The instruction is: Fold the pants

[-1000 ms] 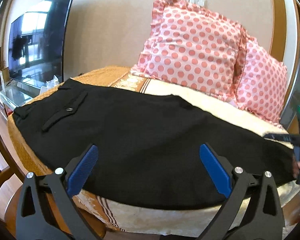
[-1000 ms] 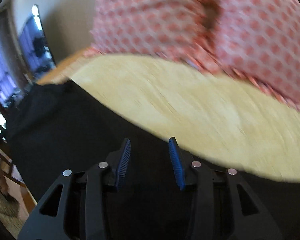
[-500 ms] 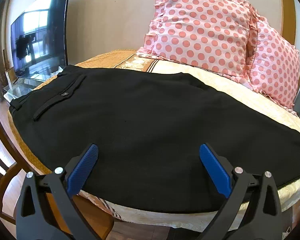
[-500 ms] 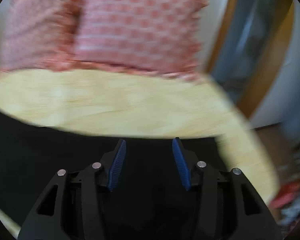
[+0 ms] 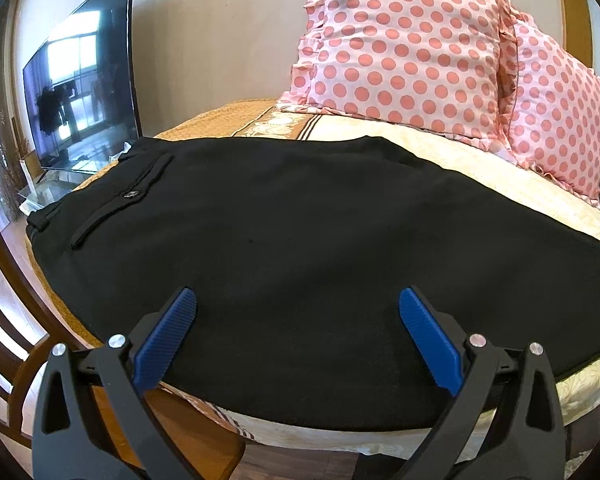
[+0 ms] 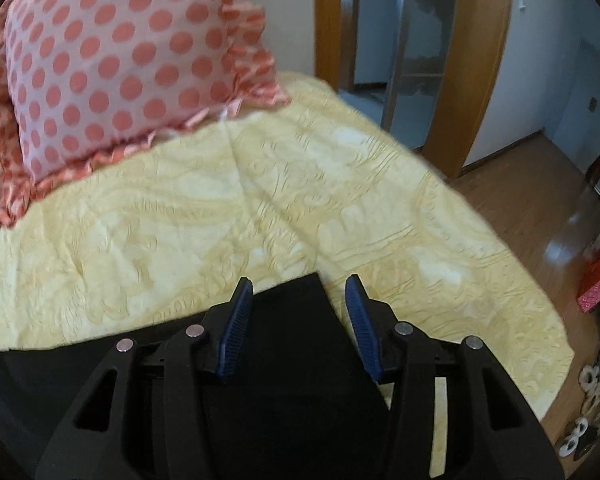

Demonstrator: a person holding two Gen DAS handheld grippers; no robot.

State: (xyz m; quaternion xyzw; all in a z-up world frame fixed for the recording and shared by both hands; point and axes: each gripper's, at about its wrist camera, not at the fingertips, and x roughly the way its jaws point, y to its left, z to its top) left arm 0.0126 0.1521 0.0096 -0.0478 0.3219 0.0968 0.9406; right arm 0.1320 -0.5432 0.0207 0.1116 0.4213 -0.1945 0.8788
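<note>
Black pants lie flat across the bed, hem cut off at frame's right. Left gripper gapes wide, empty, at the near edge. Right gripper, half-open, straddles the hem corner; contact unclear.

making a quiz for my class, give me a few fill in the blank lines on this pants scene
1. The pants are ____ in colour.
2. The pillows carry a pattern of ____ dots.
3. The left gripper is ____, holding nothing.
4. The right gripper is over the pants' ____ end.

Missing words: black; pink; open; hem
</note>
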